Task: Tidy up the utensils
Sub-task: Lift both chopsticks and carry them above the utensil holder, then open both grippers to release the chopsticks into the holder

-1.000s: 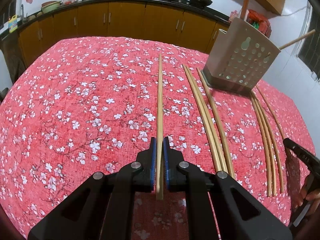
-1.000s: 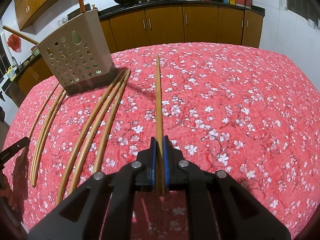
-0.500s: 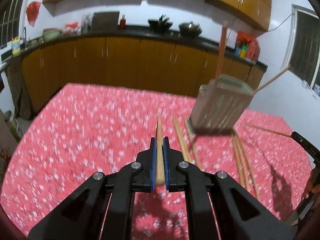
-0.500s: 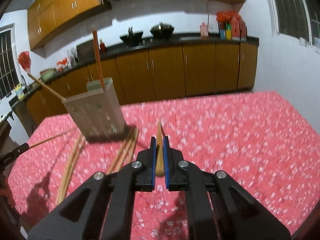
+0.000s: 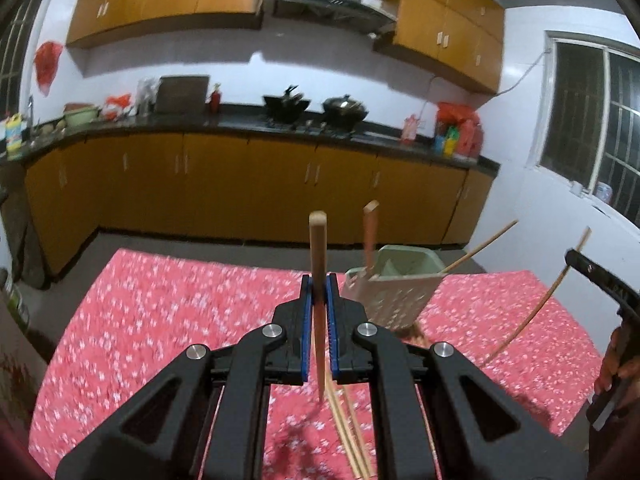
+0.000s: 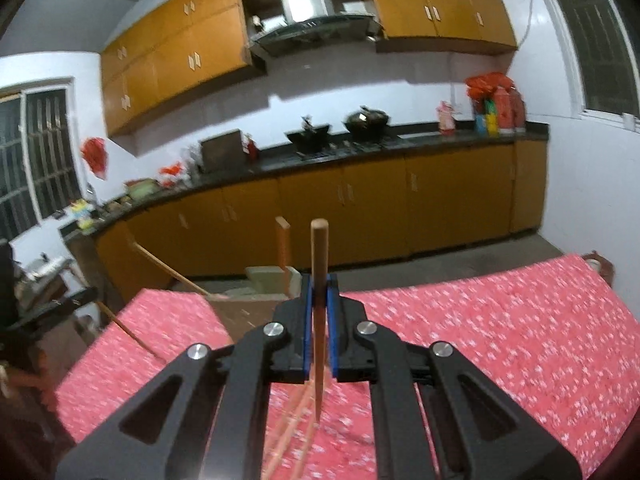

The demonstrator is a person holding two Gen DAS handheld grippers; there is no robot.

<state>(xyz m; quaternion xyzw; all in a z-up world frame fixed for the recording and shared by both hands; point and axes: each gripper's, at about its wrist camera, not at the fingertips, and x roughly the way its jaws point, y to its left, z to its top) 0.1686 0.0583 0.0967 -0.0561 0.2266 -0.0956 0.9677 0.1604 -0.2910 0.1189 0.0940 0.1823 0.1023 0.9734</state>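
Above the floral red cloth (image 5: 160,320), both grippers, left (image 5: 319,280) and right (image 6: 319,280), clamp slim wooden chopsticks (image 5: 318,248).

Both cameras ride close behind their own jaws, looking slightly downward across the red flowered table (image 5: 168,320) toward the kitchen counter (image 6: 400,142). They share the utensil holder (image 5: 394,288), seen rightward from the left wrist, leftward from the right.
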